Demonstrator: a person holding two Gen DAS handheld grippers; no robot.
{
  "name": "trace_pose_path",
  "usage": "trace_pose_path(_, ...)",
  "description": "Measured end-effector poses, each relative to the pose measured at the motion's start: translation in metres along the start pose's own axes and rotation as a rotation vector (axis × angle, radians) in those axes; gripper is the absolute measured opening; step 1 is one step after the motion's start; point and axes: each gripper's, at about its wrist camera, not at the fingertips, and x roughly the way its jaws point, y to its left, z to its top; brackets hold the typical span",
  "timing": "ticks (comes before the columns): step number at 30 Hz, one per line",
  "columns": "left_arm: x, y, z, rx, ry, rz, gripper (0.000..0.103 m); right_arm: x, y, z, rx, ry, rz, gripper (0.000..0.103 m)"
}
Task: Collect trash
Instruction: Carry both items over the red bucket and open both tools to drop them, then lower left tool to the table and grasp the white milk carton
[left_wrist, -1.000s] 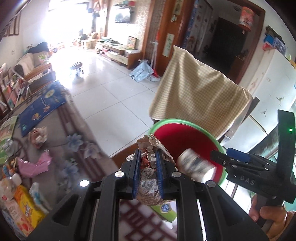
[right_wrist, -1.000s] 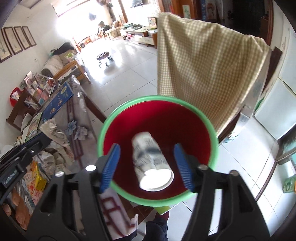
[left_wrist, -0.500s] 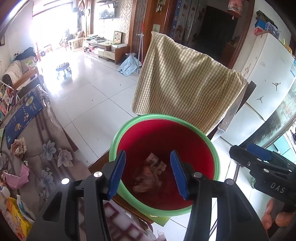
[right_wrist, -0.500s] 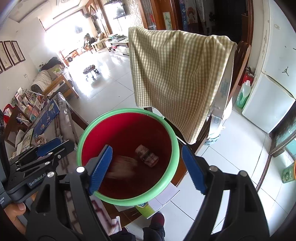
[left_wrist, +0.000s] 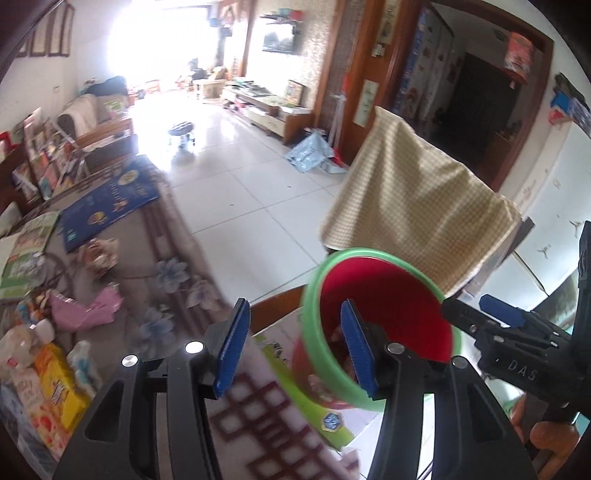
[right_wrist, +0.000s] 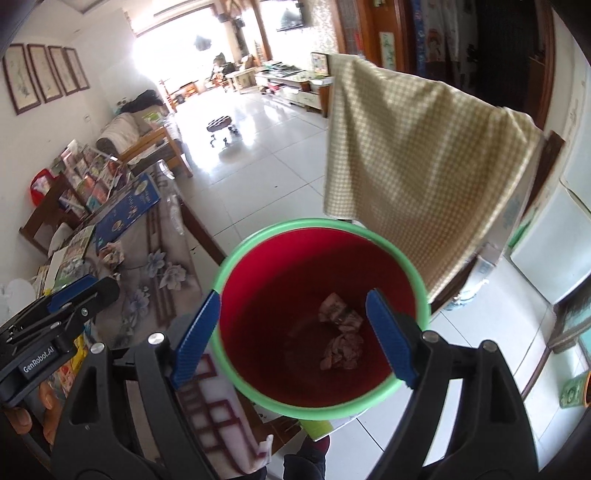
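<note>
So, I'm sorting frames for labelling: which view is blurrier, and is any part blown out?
Left wrist view: smeared by motion, with the bucket rim and checked cloth soft. Right wrist view: sharper, the crumpled trash is readable. Both: the far window is blown out to white and straight lines bow at the edges.

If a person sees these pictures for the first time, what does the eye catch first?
First the red bucket with its green rim, crumpled trash lying at its bottom, right below the open right gripper. Next the checked cloth hanging behind it. On the left, the open left gripper points toward a table with a pink wrapper.
</note>
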Motion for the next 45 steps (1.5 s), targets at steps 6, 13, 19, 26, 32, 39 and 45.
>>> trace_pose_path(6,-0.024,0.07,-0.019,-0.13,-0.015,0.105,0.049,0.013,0.053,-0.003,-0.094,0.03,0.052,0.08)
trace_pose_path(13,-0.055,0.166,-0.07,-0.29,0.016,0.234,0.049,0.024,0.118,-0.014,-0.188,0.061,0.101,0.08)
trace_pose_path(19,-0.091,0.262,-0.134,-0.446,0.052,0.395,0.049,0.027,0.179,-0.036,-0.245,0.08,0.127,0.082)
trace_pose_path(26,-0.116,0.357,-0.212,-0.669,0.155,0.476,0.048,0.028,0.253,-0.069,-0.307,0.122,0.136,0.082)
trace_pose_path(32,-0.093,0.385,-0.236,-0.696,0.251,0.377,0.049,0.027,0.305,-0.095,-0.361,0.151,0.146,0.082)
trace_pose_path(39,-0.086,0.397,-0.229,-0.633,0.253,0.304,0.04,0.024,0.34,-0.112,-0.392,0.158,0.152,0.082)
trace_pose_path(45,-0.094,0.412,-0.216,-0.555,0.229,0.32,0.038,0.028,0.366,-0.122,-0.392,0.172,0.188,0.082)
